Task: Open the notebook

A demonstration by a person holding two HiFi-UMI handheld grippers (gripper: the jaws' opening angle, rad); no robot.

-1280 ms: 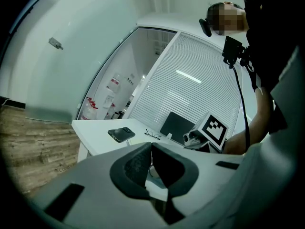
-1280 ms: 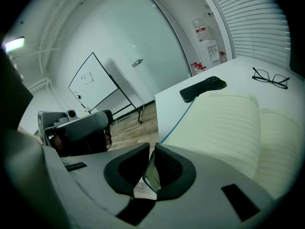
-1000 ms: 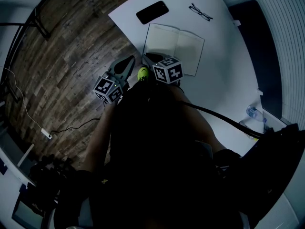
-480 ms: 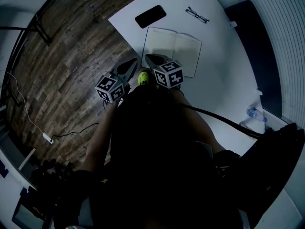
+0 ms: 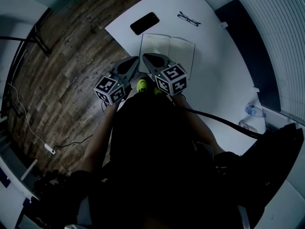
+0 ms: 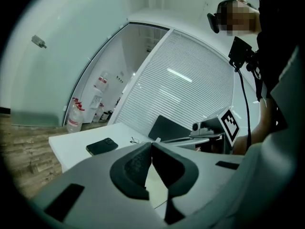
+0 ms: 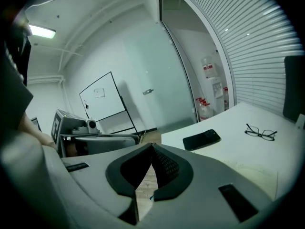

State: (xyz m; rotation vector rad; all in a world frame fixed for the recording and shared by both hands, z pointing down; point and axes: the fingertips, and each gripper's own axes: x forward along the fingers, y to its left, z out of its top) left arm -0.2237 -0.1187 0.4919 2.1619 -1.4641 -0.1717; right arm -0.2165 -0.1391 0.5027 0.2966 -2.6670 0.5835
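Observation:
The notebook (image 5: 167, 52) lies open on the white table (image 5: 217, 68), two pale pages up. Both grippers hang side by side over the table's near corner, just short of the notebook's near edge, above the table and touching nothing. My left gripper (image 5: 136, 60) is shut, its pads meeting (image 6: 151, 144) with nothing in them. The right gripper (image 5: 145, 57) has just been closing; its tips touch (image 7: 152, 146) and hold nothing. A strip of page (image 7: 255, 173) shows past the right jaw.
A black phone (image 5: 144, 23) lies beyond the notebook near the table's far left edge, and glasses (image 5: 188, 18) lie to its right. A water bottle (image 5: 255, 110) stands at the right edge. A dark chair back (image 5: 240, 37) is behind the table. Wood floor (image 5: 71, 66) lies left.
Both grippers have risen and drawn closer together, their tips now nearer the notebook's near edge. The right gripper has tilted and rolled a little.

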